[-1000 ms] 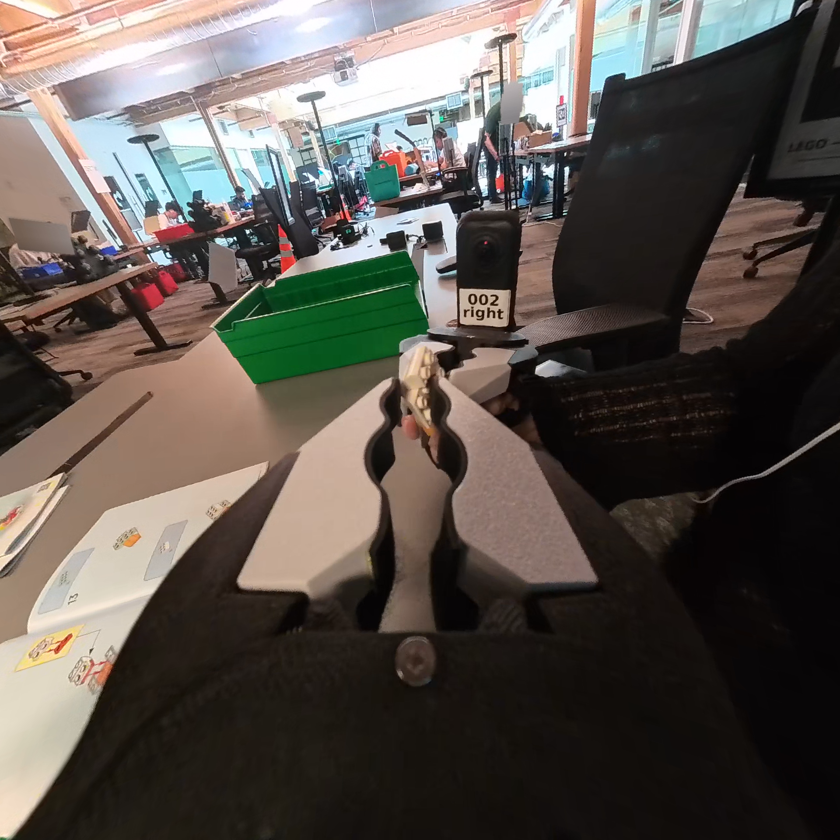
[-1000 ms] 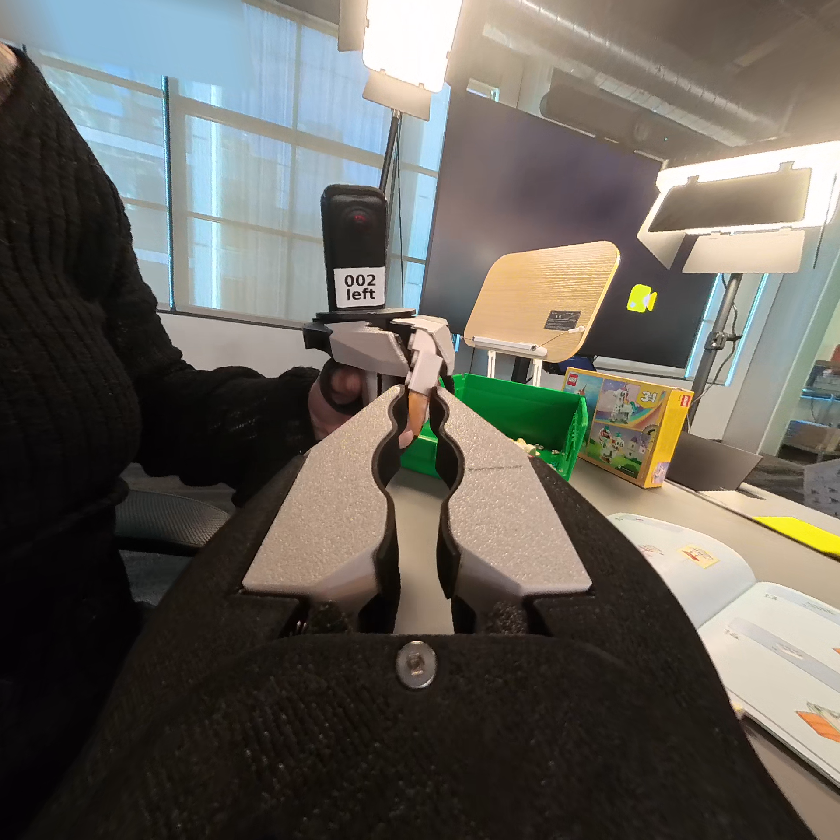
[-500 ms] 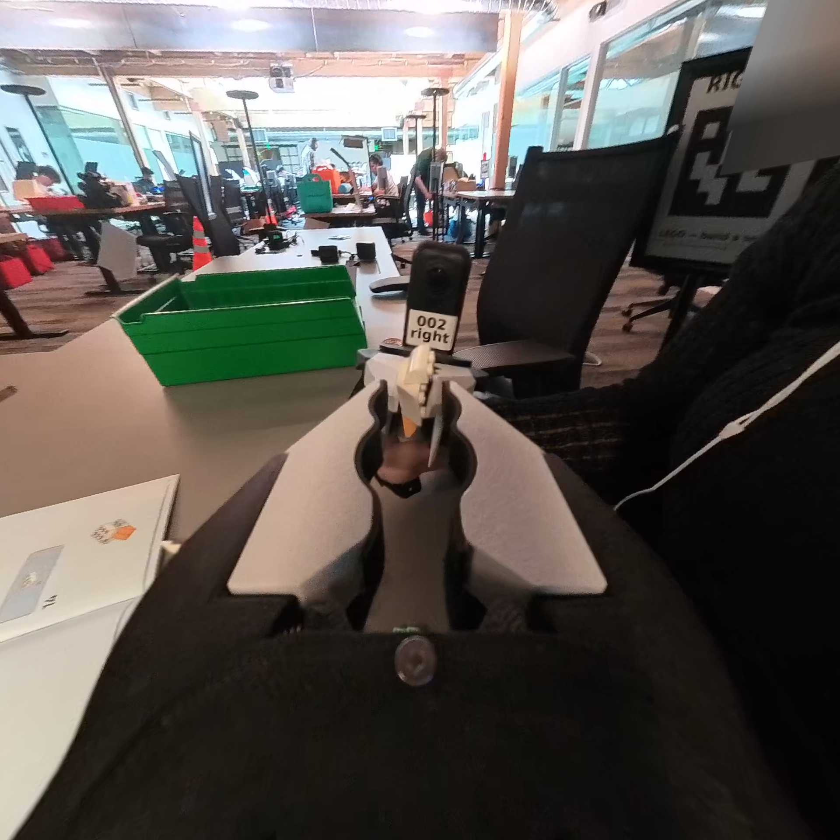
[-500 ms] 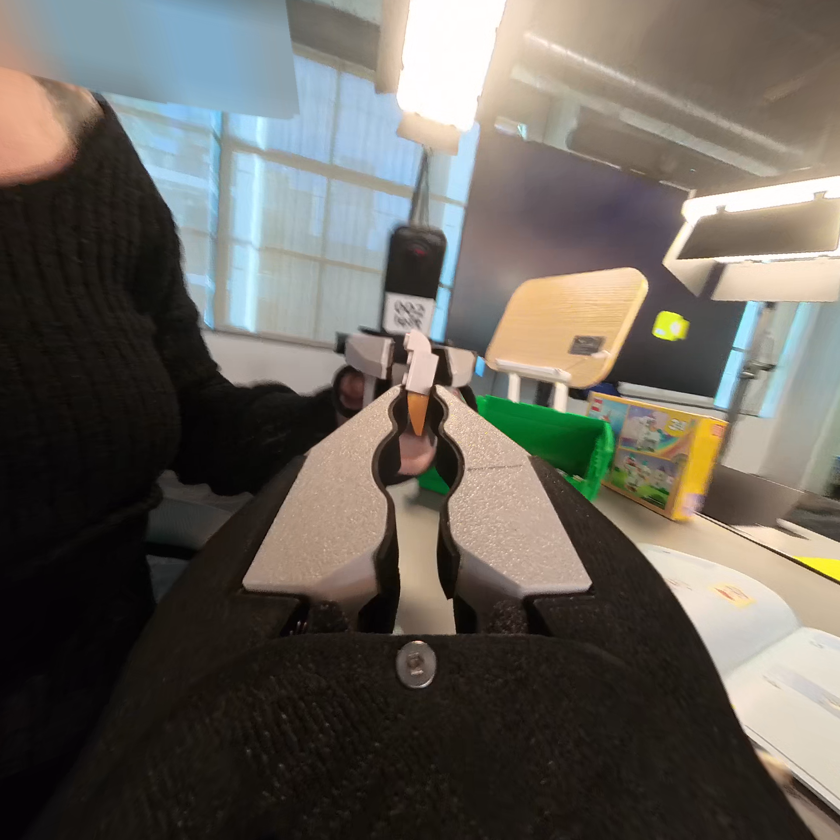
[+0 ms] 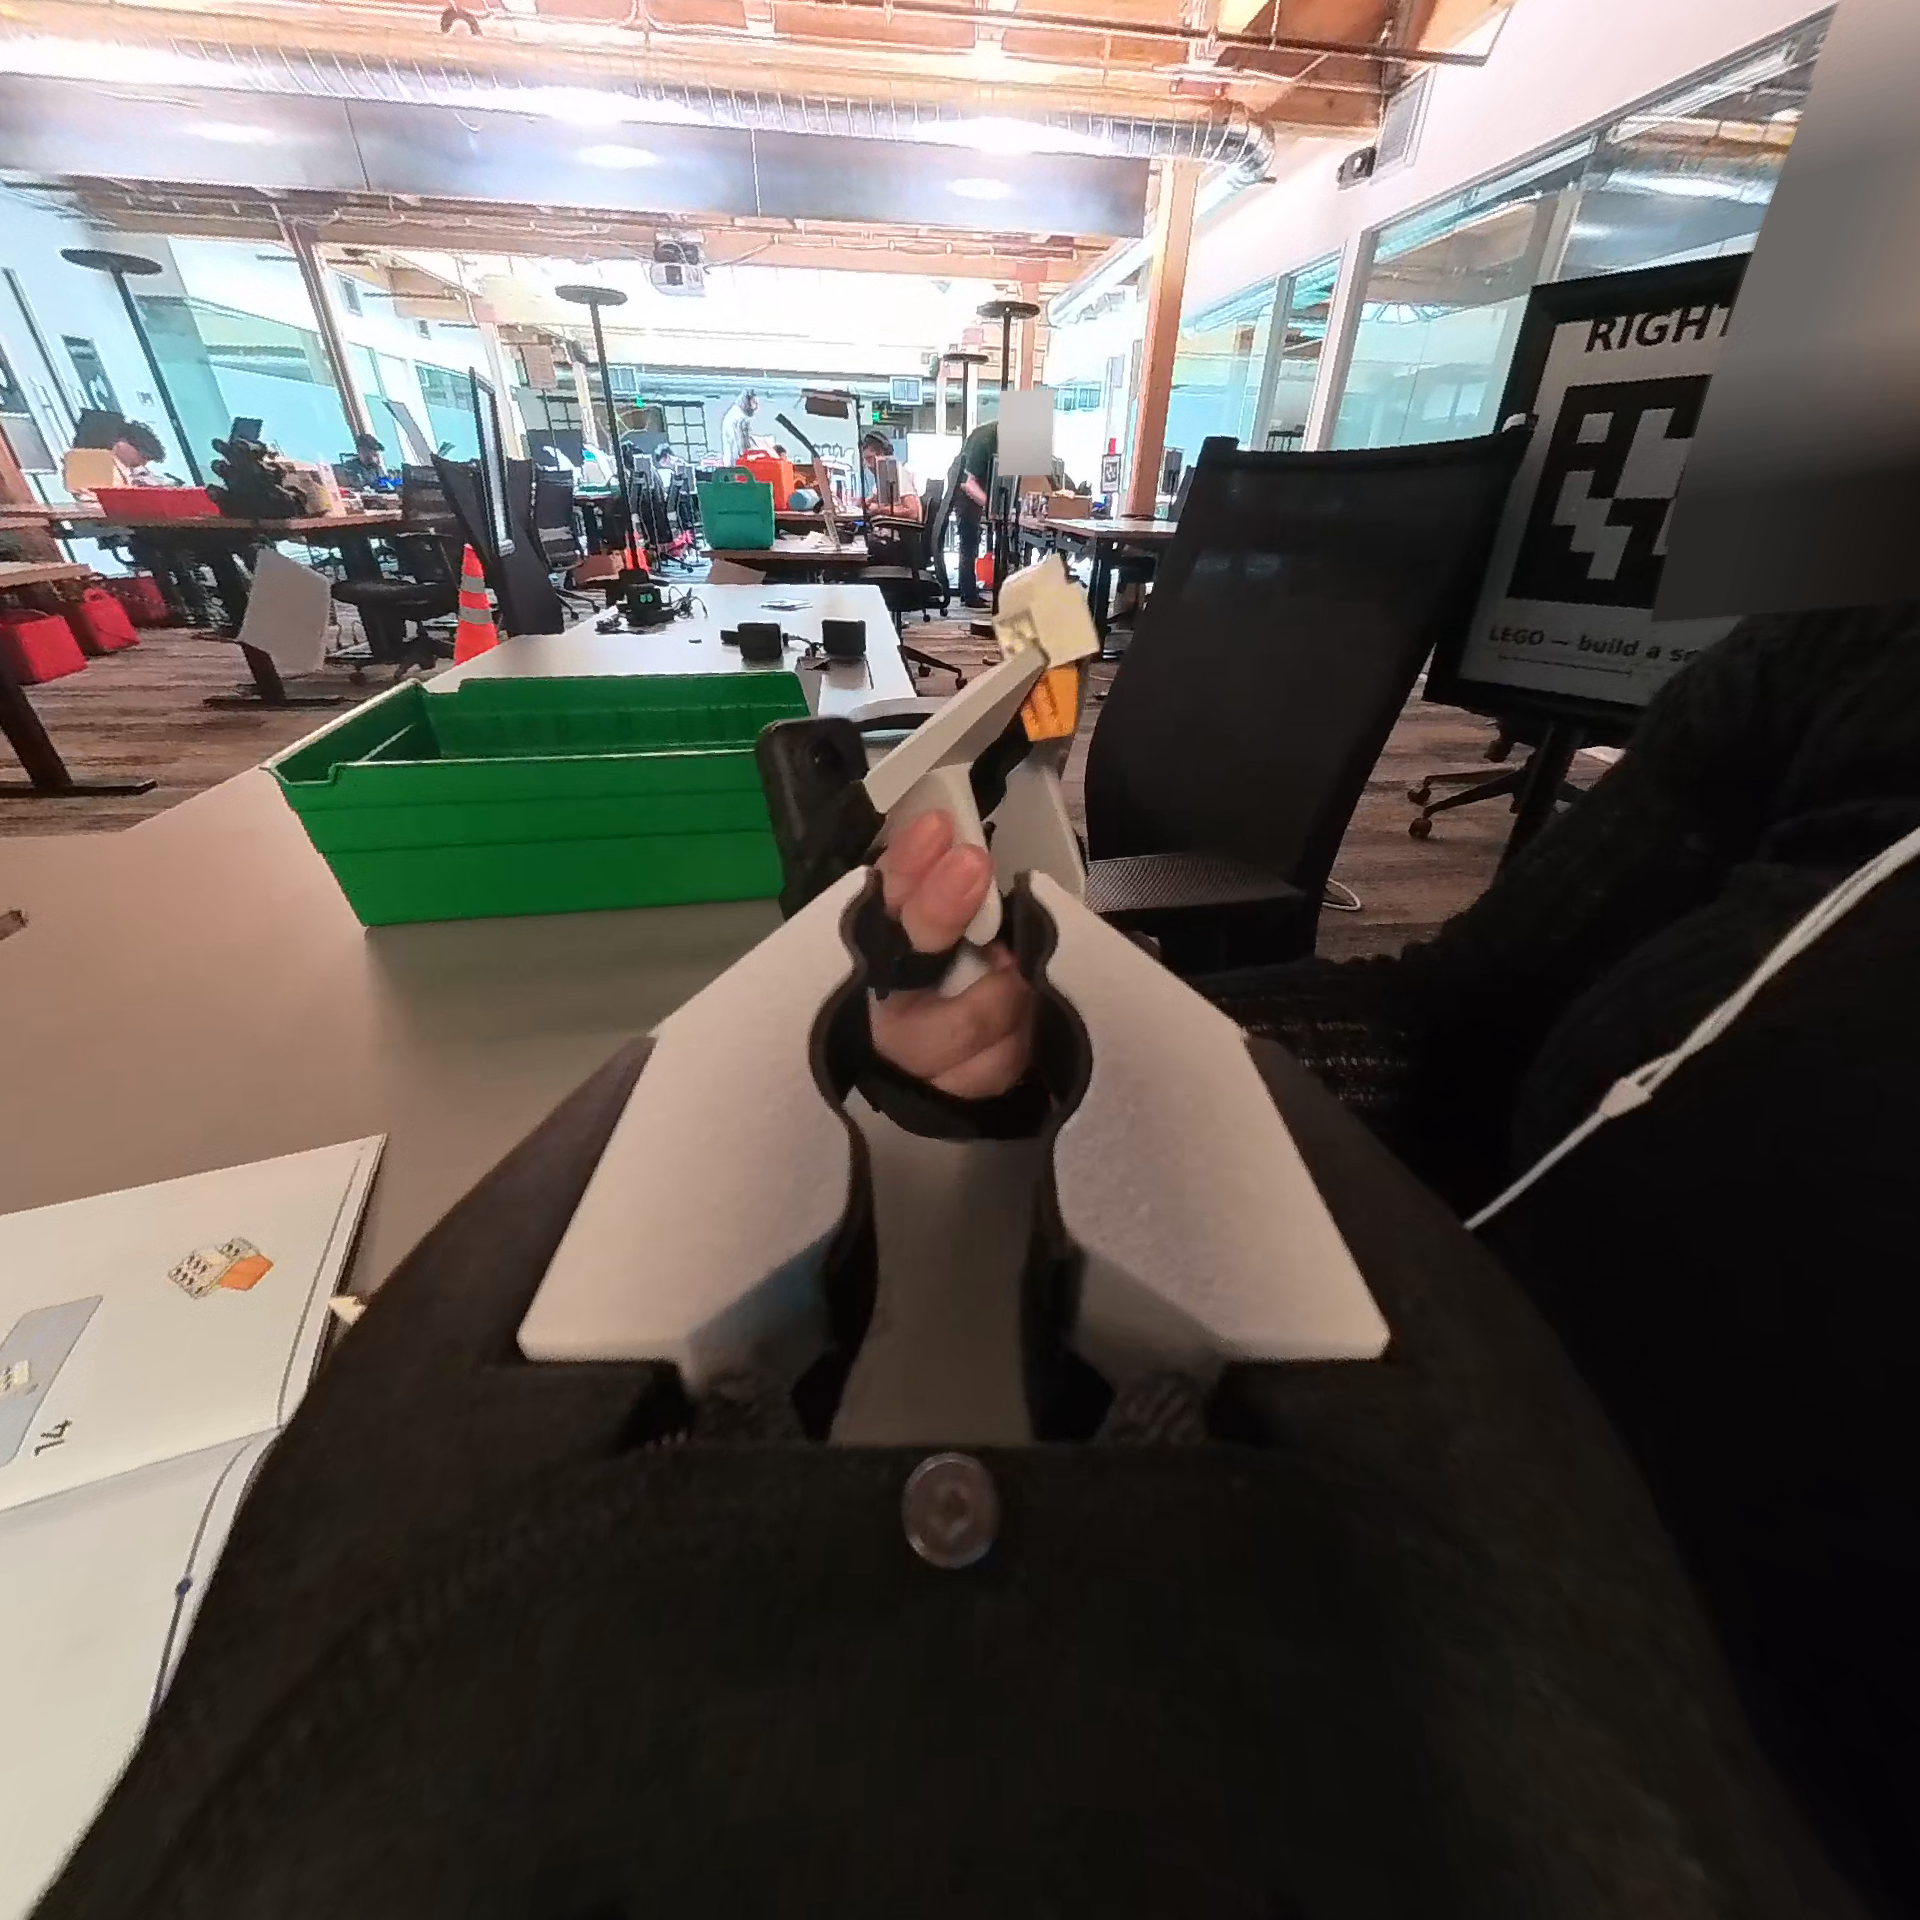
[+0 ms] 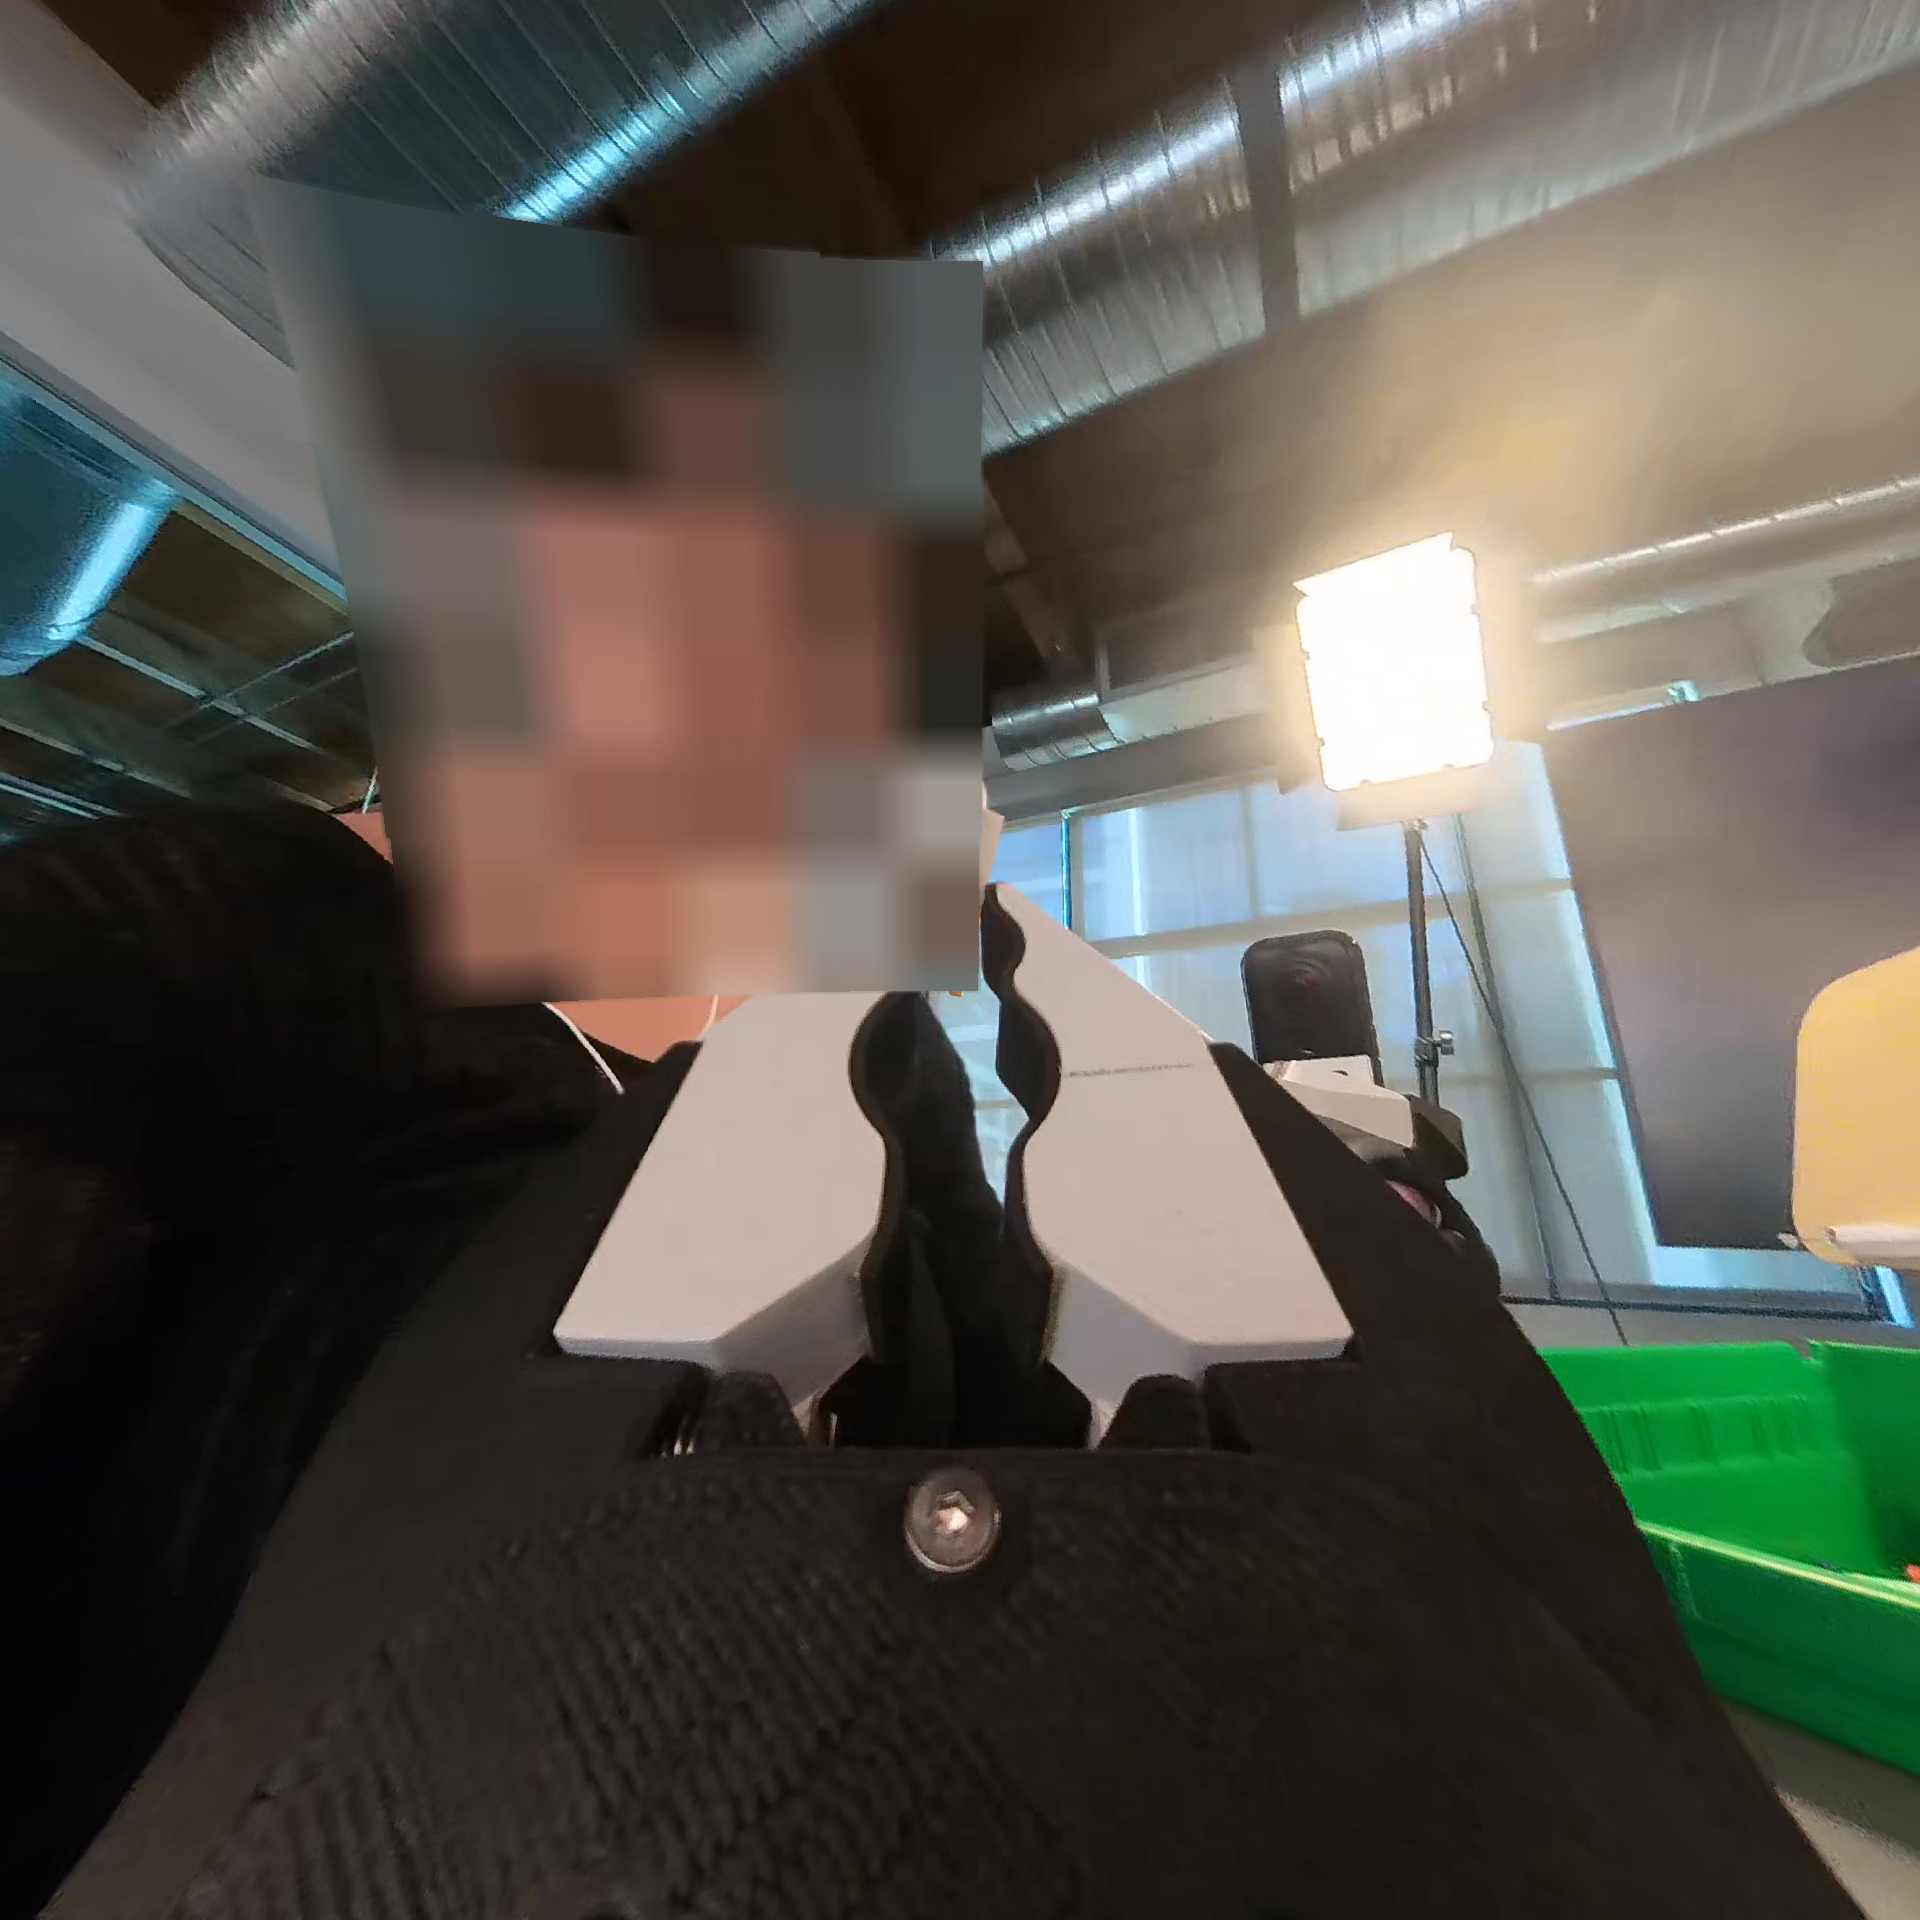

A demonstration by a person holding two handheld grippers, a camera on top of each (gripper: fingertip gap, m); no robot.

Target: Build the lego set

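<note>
A small lego assembly (image 5: 1047,634) of cream and orange bricks is clamped in my right gripper (image 5: 1039,675), which is tilted up in the air over the table edge, ahead of my left gripper. My left gripper (image 5: 945,891) is open and empty, and a hand on the right gripper's handle shows through its gap. In the right wrist view my right gripper (image 6: 987,894) points up toward the person. A mosaic patch hides its tips, and only a sliver of brick (image 6: 992,831) shows. The left gripper's camera (image 6: 1309,1003) shows to the right.
A green bin (image 5: 540,800) stands on the grey table (image 5: 208,987), and it also shows in the right wrist view (image 6: 1766,1455). An open instruction booklet (image 5: 156,1299) lies at the left. A black office chair (image 5: 1278,665) is beyond the table edge. A lamp on a stand (image 6: 1392,665) is behind. One gripper's finger ends stand about 7 cm off the other's.
The two grippers were tip to tip with the bricks between them. My left gripper has let go and pulled back. My right gripper has swung upward with the joined bricks.
</note>
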